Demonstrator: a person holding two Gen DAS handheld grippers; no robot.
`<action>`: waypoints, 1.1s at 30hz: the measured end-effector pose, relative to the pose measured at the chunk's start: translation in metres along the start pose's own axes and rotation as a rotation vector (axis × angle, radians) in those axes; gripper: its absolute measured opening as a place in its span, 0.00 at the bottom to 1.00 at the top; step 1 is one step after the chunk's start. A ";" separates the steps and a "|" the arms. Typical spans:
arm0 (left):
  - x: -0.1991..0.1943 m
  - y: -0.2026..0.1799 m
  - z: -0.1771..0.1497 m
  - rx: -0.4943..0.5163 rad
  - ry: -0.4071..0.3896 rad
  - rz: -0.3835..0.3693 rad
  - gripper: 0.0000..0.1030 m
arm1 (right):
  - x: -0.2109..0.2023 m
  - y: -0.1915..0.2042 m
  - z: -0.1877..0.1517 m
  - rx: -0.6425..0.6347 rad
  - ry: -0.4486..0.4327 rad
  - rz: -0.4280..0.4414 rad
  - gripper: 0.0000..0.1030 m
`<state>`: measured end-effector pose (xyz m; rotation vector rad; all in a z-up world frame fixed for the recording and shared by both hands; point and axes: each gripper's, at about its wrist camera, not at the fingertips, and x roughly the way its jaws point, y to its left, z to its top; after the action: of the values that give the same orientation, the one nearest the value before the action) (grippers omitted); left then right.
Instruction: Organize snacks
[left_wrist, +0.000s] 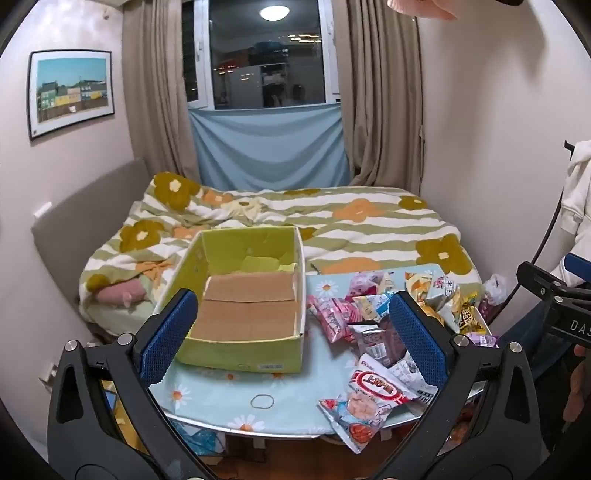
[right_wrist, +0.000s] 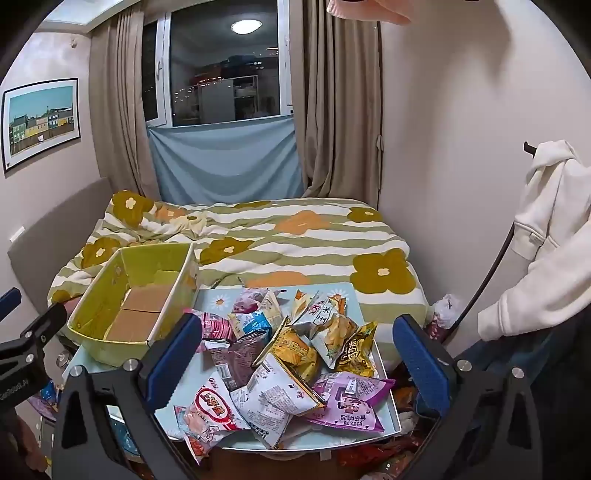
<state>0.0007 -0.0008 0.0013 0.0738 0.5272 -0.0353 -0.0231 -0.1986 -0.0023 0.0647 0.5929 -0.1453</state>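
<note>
Nothing is sorted yet, by the look of it: the job stands at its opening step, choosing a first packet. Nearest the cameras, the left gripper (left_wrist: 291, 336) and the right gripper (right_wrist: 295, 354) both hang with jaws spread wide and nothing between them, tilted down toward the table (left_wrist: 221, 402).

On the near right part of the table lies the heap of snack packets (right_wrist: 295, 354), overlapping and pointing every way. The red-and-white packet (right_wrist: 210, 410) sits at the near edge, partly over the rim, its long axis running from near to far, slanted a little to the left. Just right of it a white packet (right_wrist: 275, 397) lies tilted on the heap. A purple packet (right_wrist: 347, 406) lies flat at the near right, long axis across, left to right.

Farther and to the left stands the green cardboard box (left_wrist: 236, 354), open-topped and empty, its long axis running near to far.

The next move probably calls for lowering one gripper over an outlying packet and closing across its short side.
</note>
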 end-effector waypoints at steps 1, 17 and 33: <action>0.000 -0.001 0.001 0.000 -0.002 0.002 1.00 | 0.000 0.000 0.000 0.000 0.005 0.000 1.00; 0.007 0.002 0.001 0.006 -0.004 -0.004 1.00 | 0.002 0.001 0.000 -0.002 0.010 -0.004 1.00; 0.011 0.000 -0.002 0.011 -0.001 0.009 1.00 | 0.002 0.001 0.000 -0.001 0.014 -0.002 1.00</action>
<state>0.0091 -0.0006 -0.0063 0.0874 0.5259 -0.0293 -0.0208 -0.1975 -0.0035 0.0645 0.6068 -0.1471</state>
